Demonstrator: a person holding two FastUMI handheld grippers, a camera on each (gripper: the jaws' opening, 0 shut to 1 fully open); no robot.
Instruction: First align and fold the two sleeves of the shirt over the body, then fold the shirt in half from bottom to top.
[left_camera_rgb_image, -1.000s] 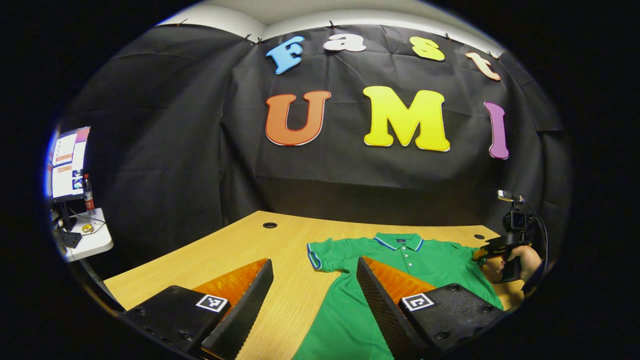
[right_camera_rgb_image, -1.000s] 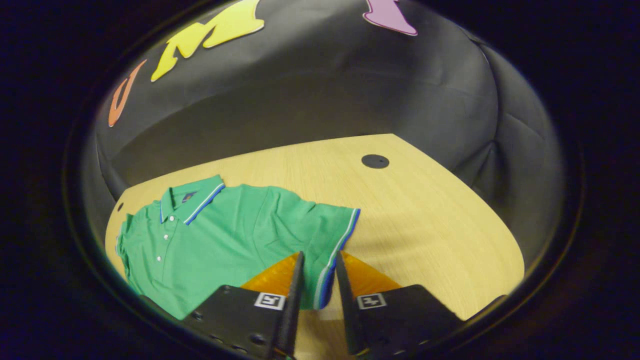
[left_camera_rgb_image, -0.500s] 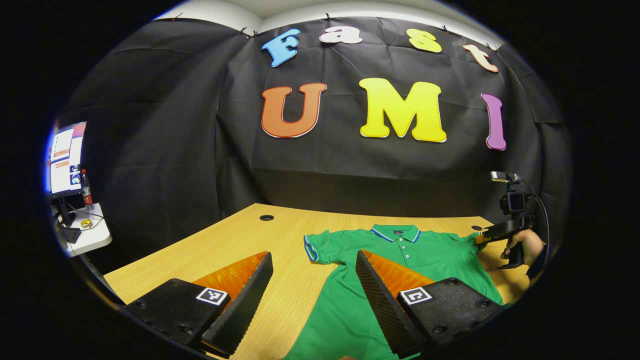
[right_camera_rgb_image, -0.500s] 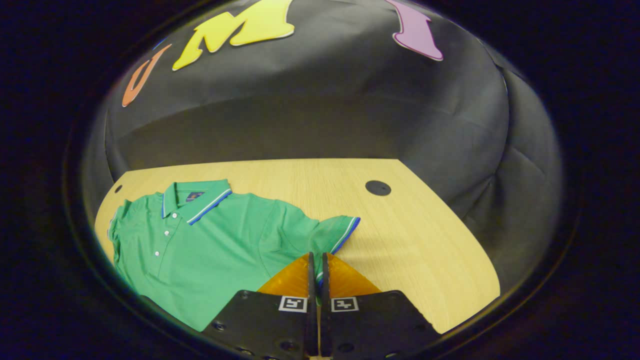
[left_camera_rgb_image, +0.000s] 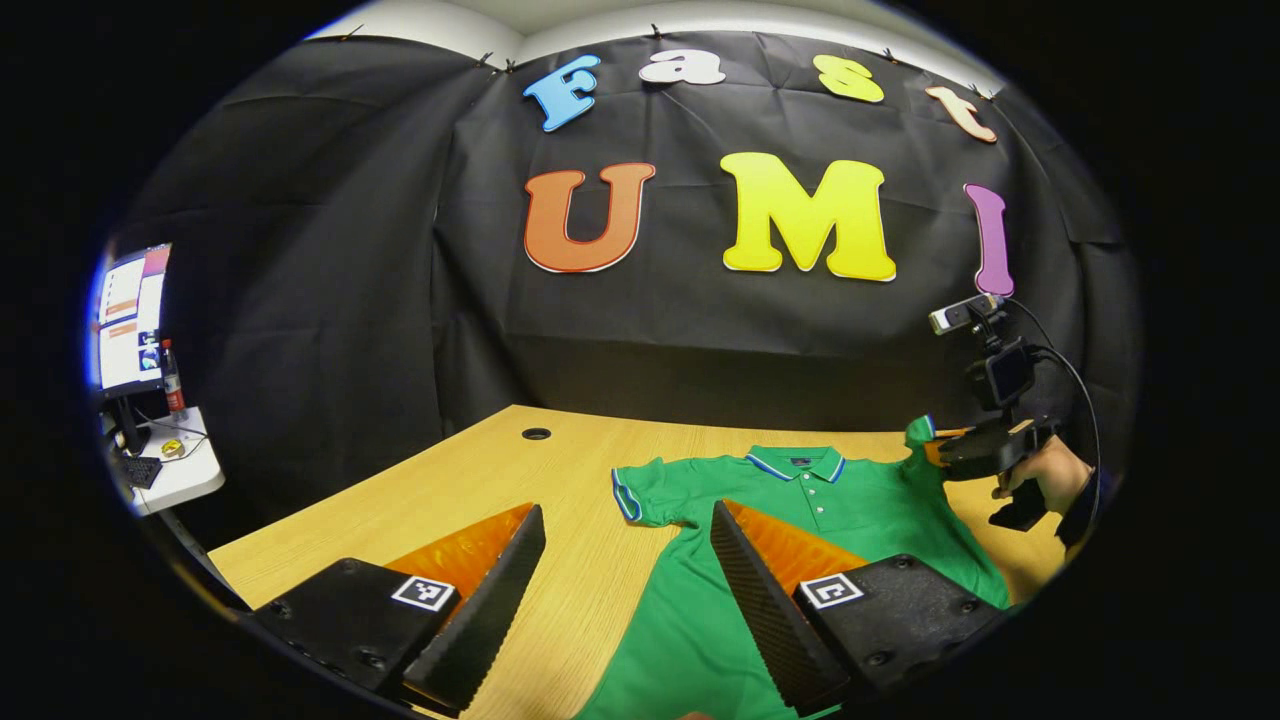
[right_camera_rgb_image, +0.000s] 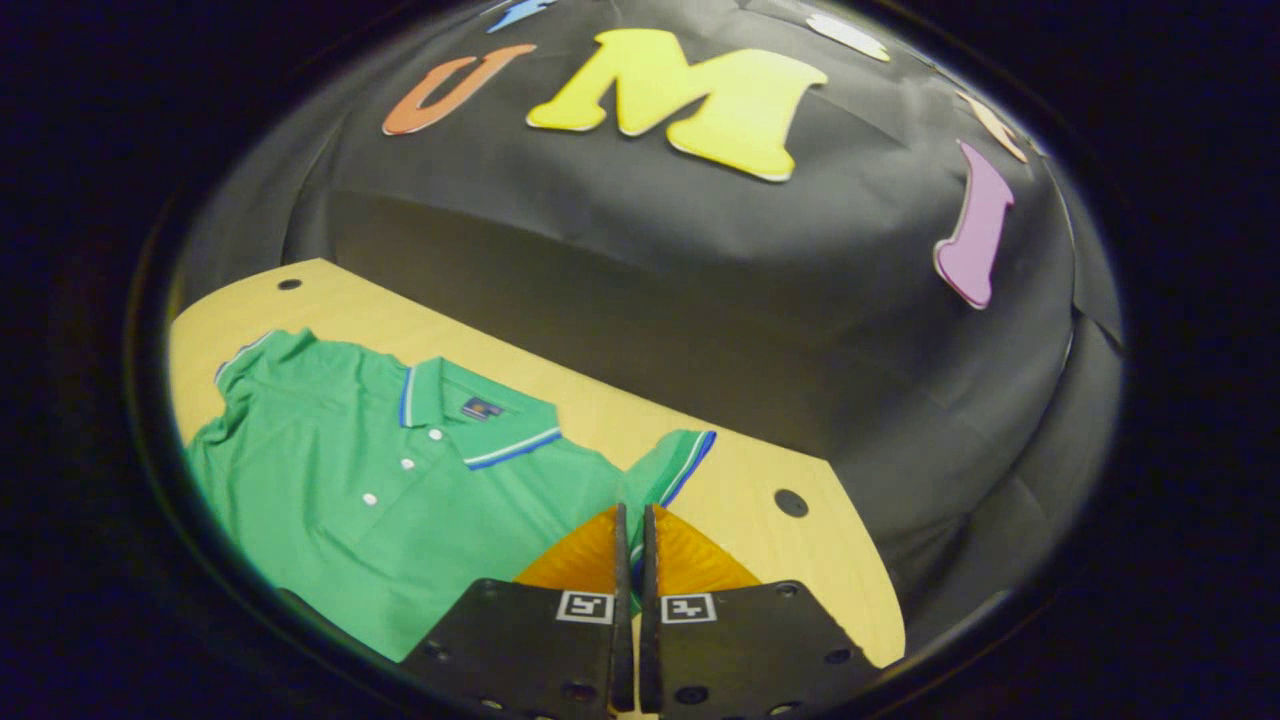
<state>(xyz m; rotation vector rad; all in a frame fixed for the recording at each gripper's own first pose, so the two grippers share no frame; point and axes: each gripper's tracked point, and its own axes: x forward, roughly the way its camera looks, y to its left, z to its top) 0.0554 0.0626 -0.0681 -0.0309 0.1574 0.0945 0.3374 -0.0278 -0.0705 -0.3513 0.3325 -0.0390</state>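
1. Black cloth wall (left_camera_rgb_image: 330, 300) behind a light wooden table (left_camera_rgb_image: 470, 480), with round cable holes in the tabletop, one (left_camera_rgb_image: 536, 434) near the back edge in the left gripper view and one (right_camera_rgb_image: 790, 502) beside the raised sleeve in the right gripper view.
2. Off to the far left in the left gripper view: a lit monitor (left_camera_rgb_image: 128, 320), a small bottle (left_camera_rgb_image: 174, 368) beside it, and a white side desk (left_camera_rgb_image: 180, 470) below.
3. Green polo shirt (left_camera_rgb_image: 800, 520) spread face up on the table, collar (left_camera_rgb_image: 797, 463) toward the wall, buttons down the placket, blue and white trim on collar and cuffs.
4. Shirt's left-hand sleeve (left_camera_rgb_image: 645, 493) lying flat on the wood in the left gripper view, cuff stripe outward.
5. Left gripper (left_camera_rgb_image: 625, 590) held above the near part of the table, fingers spread wide with nothing between them; one finger over bare wood, the other over the shirt's body.
6. Right gripper (right_camera_rgb_image: 631, 560) with fingers pressed together on the other sleeve (right_camera_rgb_image: 672, 468), only a thin slit visible between them, green cloth pinched in it.
7. That sleeve lifted off the table, cuff standing up above the shoulder; seen from the left gripper view as a small green peak (left_camera_rgb_image: 920, 432) at the tip of the right gripper (left_camera_rgb_image: 945, 455).
8. A person's hand (left_camera_rgb_image: 1045, 478) wrapped round the right gripper's handle, with a small camera and cable mounted on top.
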